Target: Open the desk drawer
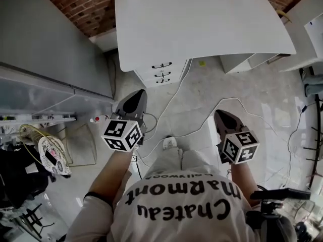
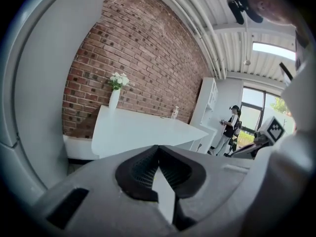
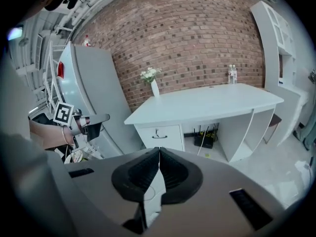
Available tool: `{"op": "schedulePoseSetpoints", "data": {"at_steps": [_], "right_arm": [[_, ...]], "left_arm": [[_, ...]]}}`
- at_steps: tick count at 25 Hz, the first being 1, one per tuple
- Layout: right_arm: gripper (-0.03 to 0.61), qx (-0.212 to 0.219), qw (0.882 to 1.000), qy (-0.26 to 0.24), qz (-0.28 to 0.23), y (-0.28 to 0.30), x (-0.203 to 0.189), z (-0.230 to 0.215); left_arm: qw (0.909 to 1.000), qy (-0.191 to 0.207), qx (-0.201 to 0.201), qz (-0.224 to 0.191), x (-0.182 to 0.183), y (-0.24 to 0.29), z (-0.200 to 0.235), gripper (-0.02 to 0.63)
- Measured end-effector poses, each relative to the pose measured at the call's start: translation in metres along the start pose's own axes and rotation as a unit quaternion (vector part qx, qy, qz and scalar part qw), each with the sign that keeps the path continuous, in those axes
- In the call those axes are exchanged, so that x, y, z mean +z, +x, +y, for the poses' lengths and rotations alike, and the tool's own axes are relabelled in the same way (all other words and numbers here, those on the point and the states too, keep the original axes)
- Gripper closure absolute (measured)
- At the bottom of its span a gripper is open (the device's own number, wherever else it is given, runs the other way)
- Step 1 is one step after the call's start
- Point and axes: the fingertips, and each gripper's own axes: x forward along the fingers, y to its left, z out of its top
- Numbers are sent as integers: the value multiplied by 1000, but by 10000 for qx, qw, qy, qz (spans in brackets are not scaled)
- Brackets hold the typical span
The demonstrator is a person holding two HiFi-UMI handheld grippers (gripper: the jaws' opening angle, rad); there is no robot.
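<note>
While left gripper (image 1: 135, 101) and right gripper (image 1: 222, 118) hang clenched and empty, well off the desk (image 1: 202, 24), we should open one and square up on the drawer (image 1: 160, 66).

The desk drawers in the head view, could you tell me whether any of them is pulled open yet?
No, all three drawers sit shut, their fronts flush with one another, under the desk.

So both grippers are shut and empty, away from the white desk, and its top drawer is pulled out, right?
No: the top drawer is closed, as the right gripper view shows. The left gripper and right gripper are shut, empty, away from the desk.
</note>
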Motion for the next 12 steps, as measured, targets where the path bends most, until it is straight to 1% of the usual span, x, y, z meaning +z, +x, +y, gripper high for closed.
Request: {"op": "schedulePoseSetpoints", "data": {"at_steps": [2, 5, 8, 12], "right_arm": [[565, 49, 9996, 70, 270, 7, -23, 0], [565, 74, 9985, 105, 523, 13, -48, -4], [565, 73, 9974, 171, 698, 23, -70, -17], [565, 166, 9961, 294, 819, 52, -96, -40]], "left_arm": [[9998, -8, 173, 34, -19, 12, 11, 598], [9993, -209, 259, 152, -45, 33, 20, 598], [9988, -337, 318, 182, -66, 56, 28, 598], [9978, -425, 507, 76, -87, 86, 43, 598]]}}
